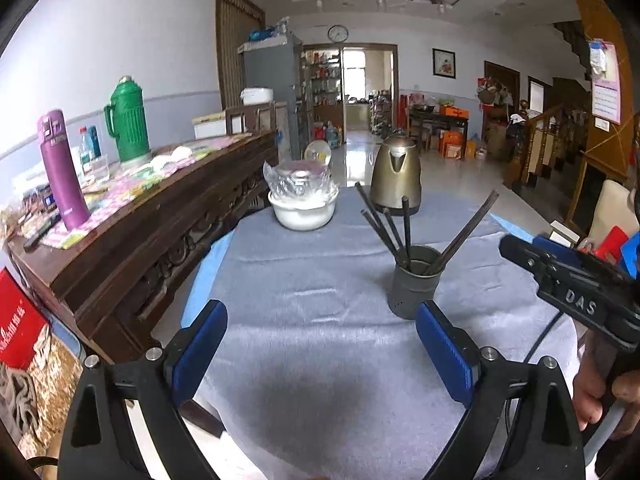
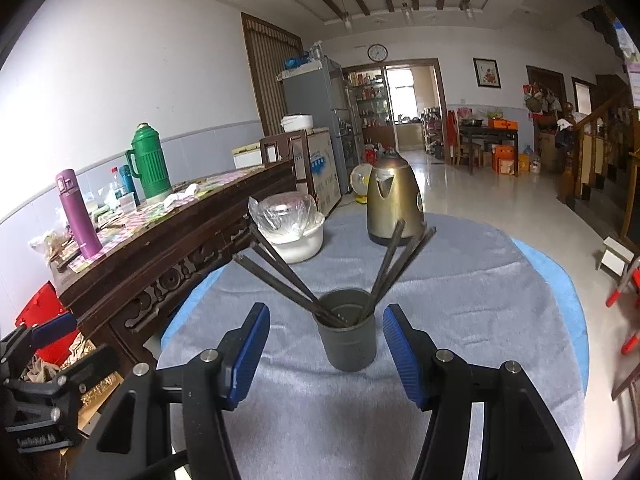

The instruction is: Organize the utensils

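A grey metal cup (image 1: 412,284) (image 2: 348,330) stands upright on the grey cloth and holds several dark chopsticks (image 1: 384,228) (image 2: 288,276) that fan out left and right. My left gripper (image 1: 322,328) is open and empty, the cup just beyond its right finger. My right gripper (image 2: 326,336) is open too. The cup stands a little beyond its blue pads and between their lines, and neither pad touches it. In the left wrist view the right gripper's black body (image 1: 576,280) shows at the right edge, held by a hand (image 1: 600,396).
A brass kettle (image 1: 396,176) (image 2: 394,208) and a white bowl with a plastic-wrapped dish (image 1: 302,200) (image 2: 294,228) stand at the far side of the round table (image 1: 320,360). A dark wooden sideboard (image 1: 152,220) with a purple flask and a green thermos runs along the left.
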